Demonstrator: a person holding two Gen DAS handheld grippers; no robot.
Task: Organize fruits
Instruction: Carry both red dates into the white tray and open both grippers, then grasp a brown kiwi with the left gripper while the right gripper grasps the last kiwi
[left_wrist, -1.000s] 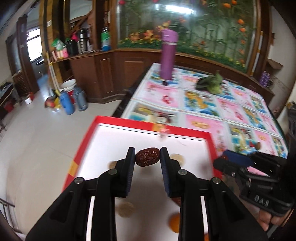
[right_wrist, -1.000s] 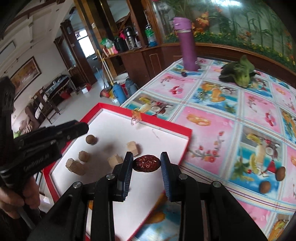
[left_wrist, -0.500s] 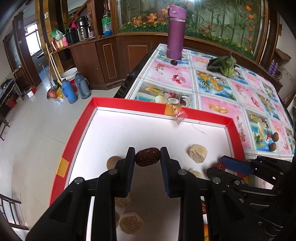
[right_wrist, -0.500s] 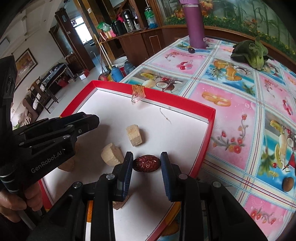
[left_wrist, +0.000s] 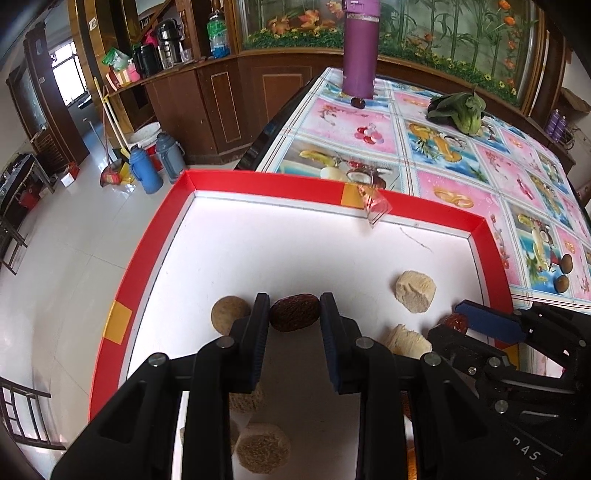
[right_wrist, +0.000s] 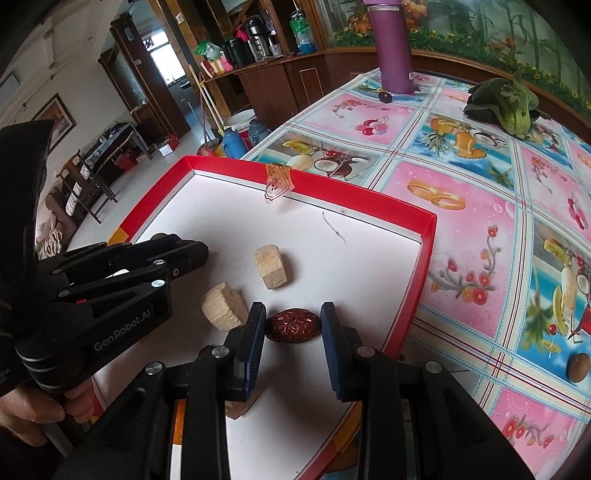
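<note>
Between each tool's jaws: one date | left tool (left_wrist: 294, 314) and right tool (right_wrist: 293, 325) both pinching, lowered since into red tray (left_wrist: 258, 186) | release judged next.

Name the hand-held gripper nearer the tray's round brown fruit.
Left. The left hand-held gripper sits just beside the round brown fruit; the right hand-held gripper is farther right, past two pale chunks.

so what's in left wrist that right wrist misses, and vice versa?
Left wrist only: a round brown fruit beside its fingers, and a hexagonal beige piece near the bottom edge.

Right wrist only: the person's hand on the left gripper's handle.

Both: the red-rimmed tray, the purple bottle, the leafy greens, and a red date clamped in each gripper.
</note>
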